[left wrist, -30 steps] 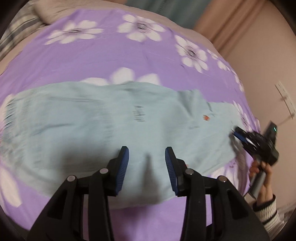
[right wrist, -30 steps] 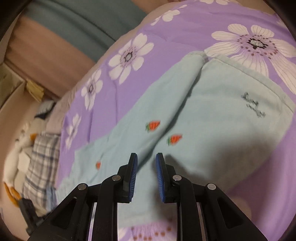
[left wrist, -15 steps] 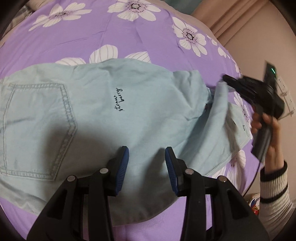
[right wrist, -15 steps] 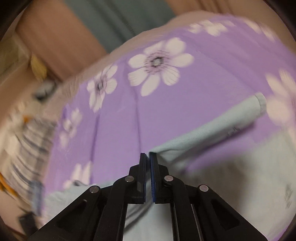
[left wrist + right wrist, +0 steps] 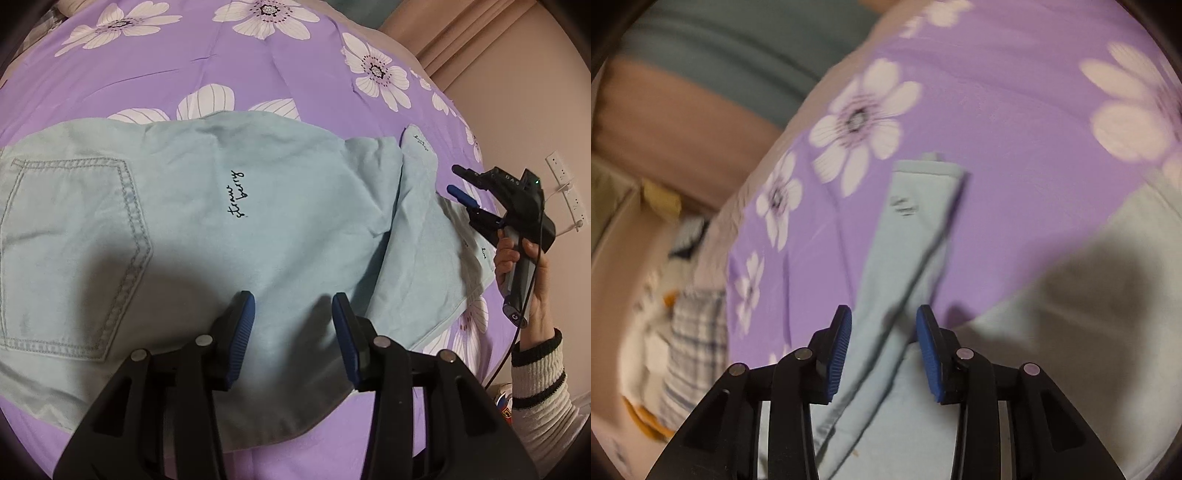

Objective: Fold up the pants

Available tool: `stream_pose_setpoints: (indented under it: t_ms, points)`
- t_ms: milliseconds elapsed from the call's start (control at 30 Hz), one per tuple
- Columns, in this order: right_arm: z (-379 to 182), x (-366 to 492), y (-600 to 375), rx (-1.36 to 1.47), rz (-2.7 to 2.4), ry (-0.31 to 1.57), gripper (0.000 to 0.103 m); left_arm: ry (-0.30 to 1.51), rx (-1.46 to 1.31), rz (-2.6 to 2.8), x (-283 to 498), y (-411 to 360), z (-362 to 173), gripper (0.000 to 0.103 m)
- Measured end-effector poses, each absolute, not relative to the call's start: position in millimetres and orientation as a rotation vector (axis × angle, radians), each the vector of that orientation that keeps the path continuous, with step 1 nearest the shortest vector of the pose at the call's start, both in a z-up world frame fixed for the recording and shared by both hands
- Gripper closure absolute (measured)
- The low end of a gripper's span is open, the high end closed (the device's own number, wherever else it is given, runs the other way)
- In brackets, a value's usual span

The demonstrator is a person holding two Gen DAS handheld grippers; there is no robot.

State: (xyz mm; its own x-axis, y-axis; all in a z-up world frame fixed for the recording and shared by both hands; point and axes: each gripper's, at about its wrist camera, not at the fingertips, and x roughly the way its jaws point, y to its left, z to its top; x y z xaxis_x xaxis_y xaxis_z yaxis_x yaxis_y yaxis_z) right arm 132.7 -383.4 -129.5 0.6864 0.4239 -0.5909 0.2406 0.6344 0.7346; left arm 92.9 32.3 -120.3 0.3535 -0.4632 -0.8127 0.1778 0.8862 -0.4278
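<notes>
While the left gripper [image 5: 291,325] hovers with jaws apart over the pale blue denim pants [image 5: 207,229] spread on the purple flowered bed cover [image 5: 258,74], the right gripper [image 5: 882,343], hand-held and likewise parted, holds nothing, a folded-over leg [image 5: 916,221] stretching ahead between its fingers.

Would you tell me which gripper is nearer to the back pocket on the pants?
Left. The left gripper hovers open just right of the back pocket, while the right gripper is open over the folded leg end, far across the pants.
</notes>
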Motion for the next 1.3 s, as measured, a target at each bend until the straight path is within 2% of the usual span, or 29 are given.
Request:
stream_pose_setpoints:
  t_ms: [133,533,800,833,867,900,1067,1300]
  points:
    - [-136.9,138.0,-387.6,0.981,0.143,0.825,0.066,1.142,-0.285,-0.42,92.2,32.7,-120.1,0.06]
    - [-124.2,169.6,-374.0,0.925,0.117,0.837,0.067,1.139,-0.282,-0.427,94.1,33.1,-123.5,0.057]
    - [-138.2,178.5,-372.4,0.991,0.15,0.875,0.067,1.145,-0.273,-0.43,95.6,30.9,-123.7,0.056]
    - [-134.8,180.0,-369.5,0.973,0.162,0.863,0.068,1.146,-0.274,-0.43,96.4,30.6,-123.5,0.055]
    - [-130.4,182.0,-367.1,0.93,0.15,0.856,0.08,1.148,-0.273,-0.429,96.7,30.2,-123.4,0.055]
    - [-127.5,184.7,-365.3,0.875,0.117,0.859,0.1,1.148,-0.272,-0.428,96.6,29.9,-123.4,0.055]
    - [-124.9,175.2,-369.3,0.852,0.074,0.843,0.099,1.147,-0.264,-0.424,97.5,29.0,-122.1,0.055]
    - [-69.5,57.8,-400.1,0.813,0.047,0.654,0.099,1.153,-0.247,-0.442,99.5,27.2,-121.8,0.053]
